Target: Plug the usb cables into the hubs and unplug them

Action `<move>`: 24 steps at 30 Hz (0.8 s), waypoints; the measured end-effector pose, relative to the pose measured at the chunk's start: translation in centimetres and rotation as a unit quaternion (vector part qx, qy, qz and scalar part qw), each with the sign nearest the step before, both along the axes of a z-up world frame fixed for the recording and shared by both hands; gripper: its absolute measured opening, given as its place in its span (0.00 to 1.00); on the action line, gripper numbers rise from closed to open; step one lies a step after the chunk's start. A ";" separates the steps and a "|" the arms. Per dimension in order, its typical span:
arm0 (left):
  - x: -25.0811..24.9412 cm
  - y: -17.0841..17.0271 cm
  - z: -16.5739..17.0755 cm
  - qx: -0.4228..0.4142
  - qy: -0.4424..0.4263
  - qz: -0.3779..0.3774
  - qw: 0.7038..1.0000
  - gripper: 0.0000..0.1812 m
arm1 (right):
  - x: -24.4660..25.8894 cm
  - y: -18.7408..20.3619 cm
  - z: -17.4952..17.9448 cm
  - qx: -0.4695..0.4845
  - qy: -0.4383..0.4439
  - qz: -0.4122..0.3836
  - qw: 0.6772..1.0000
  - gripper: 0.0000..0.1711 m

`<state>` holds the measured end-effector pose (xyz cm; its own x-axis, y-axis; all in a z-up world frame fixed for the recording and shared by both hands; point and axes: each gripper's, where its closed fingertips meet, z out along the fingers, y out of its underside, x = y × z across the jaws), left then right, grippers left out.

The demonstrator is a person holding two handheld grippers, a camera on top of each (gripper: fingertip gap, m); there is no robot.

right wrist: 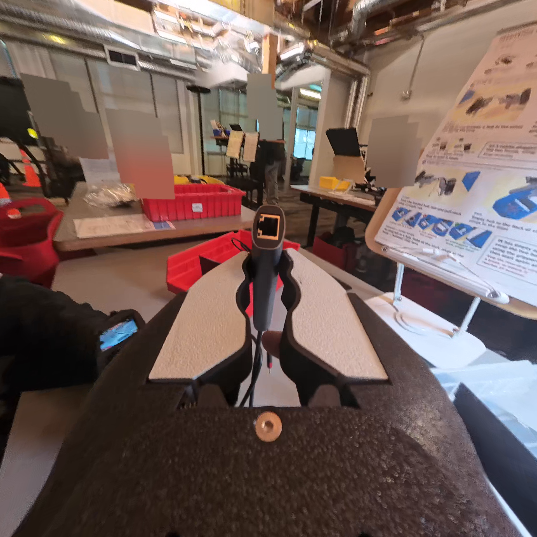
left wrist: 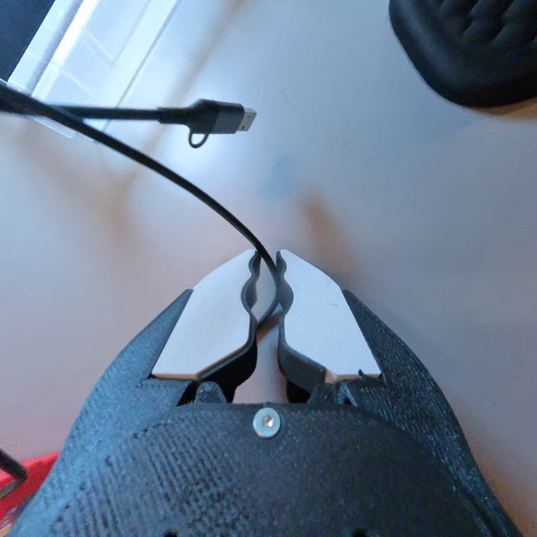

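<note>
The left gripper, grainy black with white pads, pinches a thin black rubbery USB cable; its blocky plug hangs free at 11 o'clock. The right gripper clamps a slim dark-grey matte hub, upright at 12 o'clock.

Silver ducts cross the bare ceiling above 2 grey tables, red bins and bright far windows.

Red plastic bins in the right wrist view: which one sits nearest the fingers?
The open-fronted red bin directly behind the fingers; the long ribbed red bin sits on the farther table.
</note>
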<state>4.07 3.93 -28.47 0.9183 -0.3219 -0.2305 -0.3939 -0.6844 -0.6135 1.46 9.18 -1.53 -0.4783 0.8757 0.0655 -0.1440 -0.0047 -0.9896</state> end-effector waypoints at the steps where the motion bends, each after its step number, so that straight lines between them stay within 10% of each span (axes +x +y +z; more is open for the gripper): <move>1: 0.3 0.0 0.5 0.008 -0.020 0.000 1.000 0.05 | 0.4 0.0 1.2 -0.016 0.016 0.018 1.000 0.10; 12: 4.1 0.5 6.1 0.076 -0.124 -0.025 0.989 0.03 | -1.8 -4.8 6.4 -0.240 0.015 0.264 0.934 0.10; 20: 0.8 -3.1 4.1 0.054 -0.084 0.002 0.995 0.02 | 2.7 4.4 14.9 -0.368 0.213 0.222 0.877 0.10; 24: -3.0 -5.9 7.9 0.092 -0.064 0.031 0.993 0.03 | 6.6 7.9 15.4 -0.293 0.236 0.126 0.918 0.10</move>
<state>1.03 -1.93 -20.52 0.9606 -0.2265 -0.1613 -0.2656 -0.5761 -0.7730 8.03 17.08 13.84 -0.7101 0.6920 -0.1301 -0.4769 -0.6087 -0.6341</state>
